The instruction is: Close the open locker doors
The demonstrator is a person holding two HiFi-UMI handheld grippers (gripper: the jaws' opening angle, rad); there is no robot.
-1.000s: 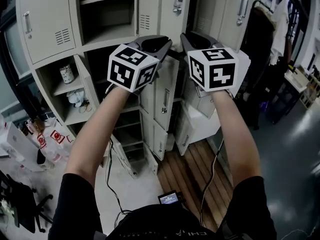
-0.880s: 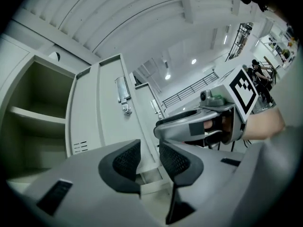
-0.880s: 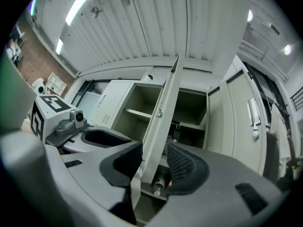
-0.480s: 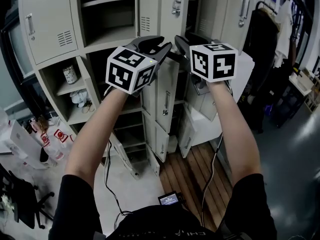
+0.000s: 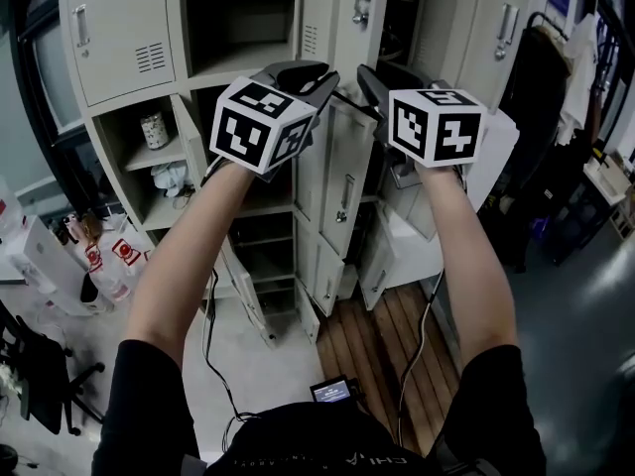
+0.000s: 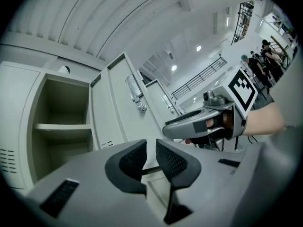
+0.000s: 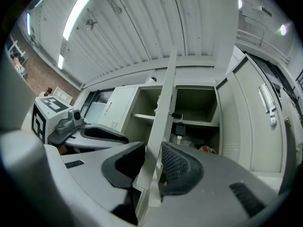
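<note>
- The locker door [image 7: 163,122] you are working on is a thin panel of pale grey painted sheet metal with a folded edge. In the right gripper view it is seen edge-on, running up from between the fingers.
- In the head view this door [image 5: 335,172] stands ajar in the middle column of the locker bank [image 5: 319,13], between your two forearms. It carries a vertical metal handle.
- Your right gripper [image 7: 152,167] has its ribbed black fingers [image 7: 179,167] closed onto that door's edge, one pad on each face.
- Behind the door is an open compartment with a flat shelf. A padlock [image 7: 180,126] hangs there.
- Your left gripper [image 6: 150,157] is raised just beside the right one. Its fingers [image 6: 171,161] stand a narrow gap apart, and nothing is clamped between them.
- Past the left gripper's fingers there is a smooth grey door with a chrome latch [image 6: 135,91]. Left of it is an empty compartment with one shelf.
- The upper-left door [image 5: 119,33] is shut and has vent slots. Several lower doors hang open above a wooden plank floor [image 5: 382,330].
</note>
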